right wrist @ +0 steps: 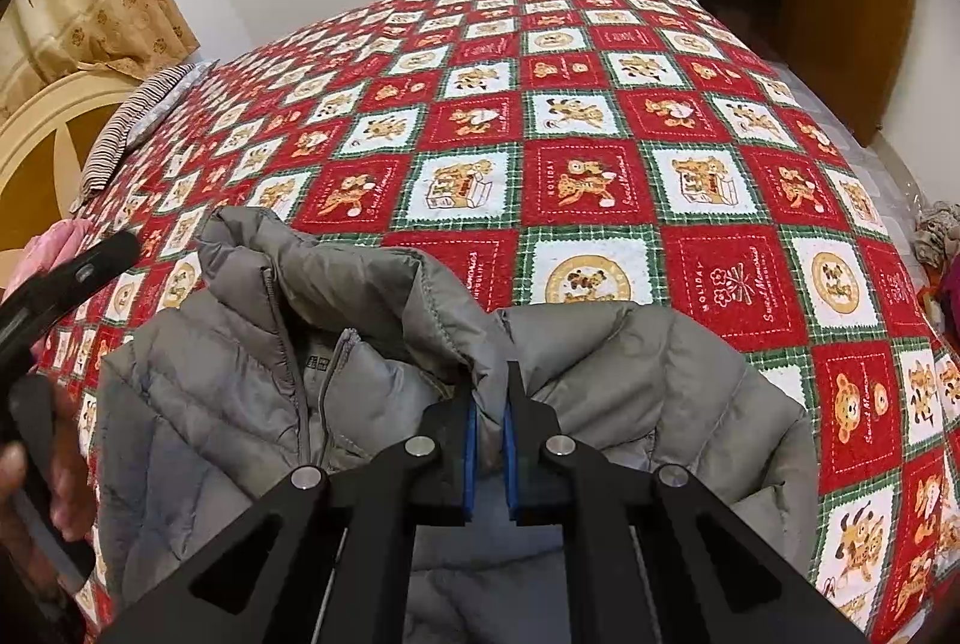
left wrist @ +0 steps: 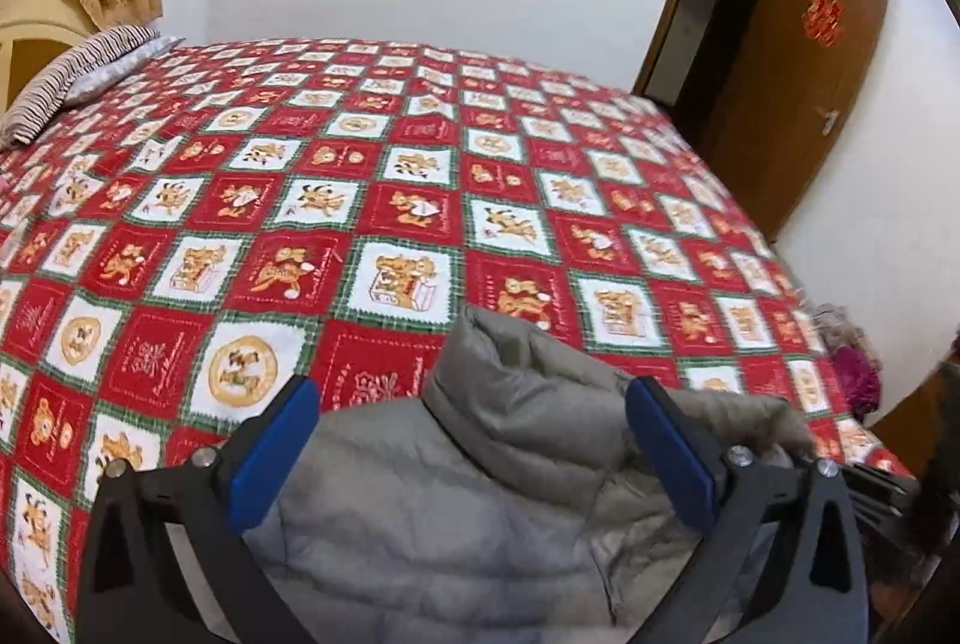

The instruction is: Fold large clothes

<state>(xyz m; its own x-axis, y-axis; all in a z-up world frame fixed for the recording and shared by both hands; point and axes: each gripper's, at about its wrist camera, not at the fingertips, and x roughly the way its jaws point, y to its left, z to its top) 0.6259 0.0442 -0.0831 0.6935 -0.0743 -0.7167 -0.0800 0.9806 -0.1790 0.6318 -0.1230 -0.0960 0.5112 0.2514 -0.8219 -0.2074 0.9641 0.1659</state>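
Bedroom inventory, read left to right, each place given against the bed (right wrist: pixel 600 116).

Curtain (right wrist: pixel 90 8): cream and gold, hanging behind the bed's left corner.

Headboard (right wrist: pixel 36 146): cream curved frame at the bed's left end.

Pillow (right wrist: pixel 120 134): striped, lying on the bed just beside the headboard.

Pink cloth (right wrist: pixel 60 248): a bundle at the bed's left edge, partly hidden.

Left hand-held gripper (left wrist: pixel 474 440): over the near edge of the bed, jaws spread as wide as they go, blue pads well apart. The jacket's grey fabric lies beneath and between them, but neither pad presses on it; it holds nothing.

Jacket (right wrist: pixel 240 392): grey quilted puffer, lying on the near edge of the bed, collar raised and pointing toward the bed's middle, zip partly open with a small label showing inside.

Right hand-held gripper (right wrist: pixel 489 404): over the same near edge, jaws closed tight on a fold of the jacket just right of the collar, cloth pinched between the blue pads.

Bedspread (left wrist: pixel 420 200): red and white checks with bear motifs and green plaid borders, covering the whole bed.

Door (left wrist: pixel 792 104): brown wood, standing open beyond the bed's far right corner, with a red paper ornament (left wrist: pixel 823 18) on it.

Clothes heap (right wrist: pixel 936 236): on the floor off the bed's right side.
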